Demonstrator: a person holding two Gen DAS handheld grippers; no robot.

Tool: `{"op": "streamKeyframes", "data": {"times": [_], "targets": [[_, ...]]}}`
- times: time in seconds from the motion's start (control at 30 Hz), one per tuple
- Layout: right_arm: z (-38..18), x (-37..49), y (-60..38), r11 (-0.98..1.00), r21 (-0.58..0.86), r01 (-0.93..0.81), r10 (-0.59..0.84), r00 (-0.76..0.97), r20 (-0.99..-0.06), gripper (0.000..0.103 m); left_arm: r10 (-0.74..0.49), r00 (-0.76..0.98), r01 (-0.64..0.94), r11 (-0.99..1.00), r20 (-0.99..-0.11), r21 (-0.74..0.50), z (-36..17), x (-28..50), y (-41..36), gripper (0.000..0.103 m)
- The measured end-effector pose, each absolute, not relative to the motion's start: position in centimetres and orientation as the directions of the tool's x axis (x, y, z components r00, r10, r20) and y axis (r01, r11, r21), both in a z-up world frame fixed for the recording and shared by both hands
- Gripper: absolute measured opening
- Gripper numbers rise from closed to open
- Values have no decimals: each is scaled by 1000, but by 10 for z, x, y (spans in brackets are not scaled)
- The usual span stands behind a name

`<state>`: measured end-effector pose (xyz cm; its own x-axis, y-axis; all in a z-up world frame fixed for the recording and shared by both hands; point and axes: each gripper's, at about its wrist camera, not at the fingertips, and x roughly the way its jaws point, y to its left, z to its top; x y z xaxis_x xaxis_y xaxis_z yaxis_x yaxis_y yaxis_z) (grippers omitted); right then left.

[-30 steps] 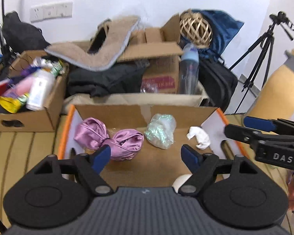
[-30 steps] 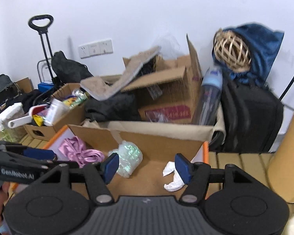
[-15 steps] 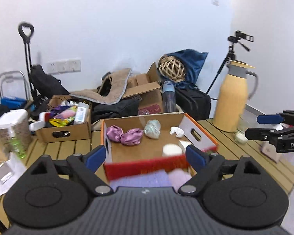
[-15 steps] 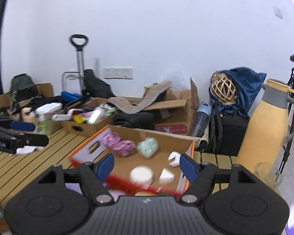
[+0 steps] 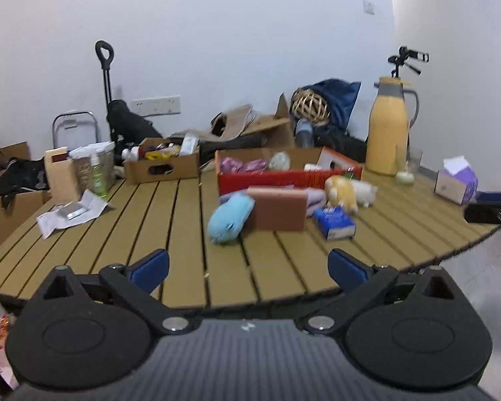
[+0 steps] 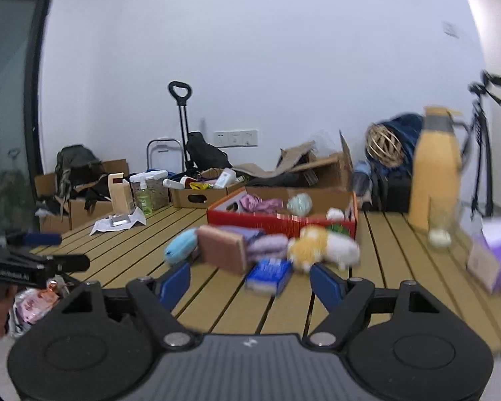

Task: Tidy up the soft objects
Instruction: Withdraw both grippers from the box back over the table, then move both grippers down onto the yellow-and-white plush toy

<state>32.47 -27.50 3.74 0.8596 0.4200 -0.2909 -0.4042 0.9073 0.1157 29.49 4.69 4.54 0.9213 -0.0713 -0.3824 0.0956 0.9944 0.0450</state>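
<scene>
**Both grippers released, back from the pile**

Left gripper [image 5: 247,264] and right gripper [image 6: 249,282]: jaws just been opening, nothing between them. Soft items sit on the tabletop [image 5: 133,234] in front of the red box [image 5: 284,177]: blue plush [image 5: 228,217], pink sponge block [image 5: 279,209], yellow-white plush [image 5: 349,192]. Right view blurred.

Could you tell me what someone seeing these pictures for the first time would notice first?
Probably the bright cluster mid-table: a light blue plush leaning against a pink sponge block, with a yellow-and-white plush to its right, all in front of the red-fronted cardboard box. The tall yellow thermos stands at the table's far right. Both grippers hang open and empty.
</scene>
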Motion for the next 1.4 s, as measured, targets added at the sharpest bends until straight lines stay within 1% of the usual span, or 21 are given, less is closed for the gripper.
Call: {"op": "streamKeyframes", "data": {"times": [0.07, 0.13, 0.23, 0.4, 0.57, 0.67, 0.77, 0.87, 0.9, 0.97, 1.0, 1.07, 1.13, 1.2, 1.27, 1.33, 1.4], "targets": [[26, 309, -275, 908, 138, -395, 419, 852, -314, 78, -53, 929, 81, 995, -366, 62, 50, 291, 49, 103], [19, 300, -274, 917, 124, -380, 399, 852, -338, 78, -51, 939, 74, 996, -341, 57, 55, 287, 50, 103], [16, 296, -276, 927, 112, -357, 373, 862, -343, 78, -67, 943, 85, 996, -327, 41, 56, 284, 50, 103], [14, 305, -273, 926, 126, -357, 378, 858, -346, 78, -60, 923, 79, 996, -380, 35, 38, 298, 47, 103], [-9, 325, -267, 923, 166, -347, 385, 836, -390, 77, -79, 893, 91, 996, -444, 7, 8, 320, 46, 103], [-23, 340, -265, 928, 184, -324, 372, 832, -412, 77, -109, 883, 109, 994, -456, -26, -4, 338, 44, 103], [-31, 360, -264, 930, 205, -305, 365, 833, -416, 77, -170, 874, 158, 985, -454, -66, -6, 358, 39, 103], [-34, 384, -267, 934, 214, -287, 353, 836, -421, 71, -220, 859, 205, 975, -463, -83, -7, 387, 21, 102], [-35, 392, -270, 935, 220, -278, 348, 837, -422, 70, -238, 852, 225, 971, -467, -85, -6, 398, 13, 101], [-36, 415, -279, 938, 235, -256, 336, 842, -423, 69, -282, 842, 275, 958, -459, -85, -3, 418, -5, 93], [-36, 426, -283, 940, 238, -245, 327, 845, -423, 66, -309, 838, 305, 949, -451, -84, 0, 430, -18, 91], [-33, 453, -296, 945, 241, -219, 306, 853, -424, 64, -355, 821, 355, 931, -447, -87, 3, 453, -39, 82], [-27, 482, -310, 948, 251, -196, 290, 856, -427, 64, -382, 800, 393, 916, -462, -76, 7, 482, -65, 76], [-22, 511, -324, 947, 261, -187, 289, 849, -442, 64, -375, 794, 404, 914, -478, -45, 6, 510, -88, 74], [-17, 543, -335, 943, 273, -192, 301, 843, -446, 64, -337, 789, 384, 923, -514, -15, 1, 544, -108, 72], [-18, 576, -342, 934, 290, -209, 328, 824, -461, 64, -293, 771, 348, 937, -566, -10, -7, 575, -120, 72], [-23, 608, -347, 917, 327, -230, 368, 805, -465, 64, -264, 769, 328, 945, -582, 6, -13, 591, -125, 72]]}}
